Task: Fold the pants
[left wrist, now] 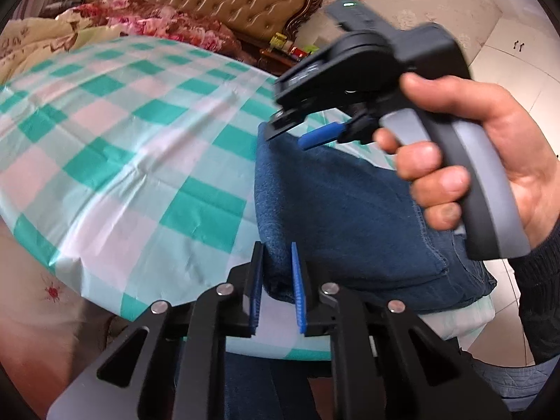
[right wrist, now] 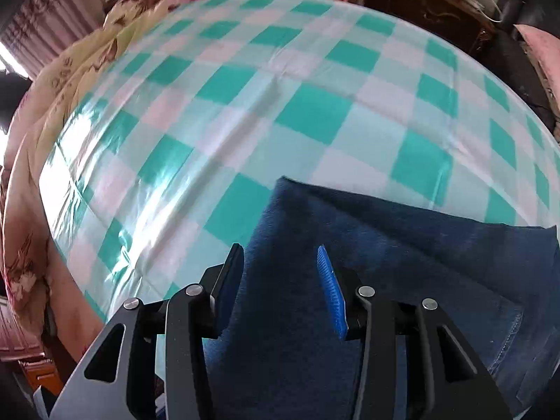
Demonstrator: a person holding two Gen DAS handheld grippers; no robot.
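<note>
Mostly, the folding looks done. The surface, under a green-and-white check cloth, carries the pants as a compact, thick blue bundle near its front edge, lying from about 3 to 6 o'clock in the left wrist view and at 5 o'clock in the right one; layers are stacked and a stitched seam shows on the near side. The rest of the cloth, from 9 to 12 o'clock, is bare, with a bed beyond it. What seems left is small: squaring the edges, perhaps a last pat, and letting go. The right hand-held gripper, held in a hand at 2 o'clock, points steeply down above the bundle's far corner with its jaws about half apart and nothing pinched. The left hand-held gripper sits at 6 o'clock with its blue pads narrowly apart astride the bundle's left folded edge; whether they actually pinch the cloth I cannot tell.
</note>
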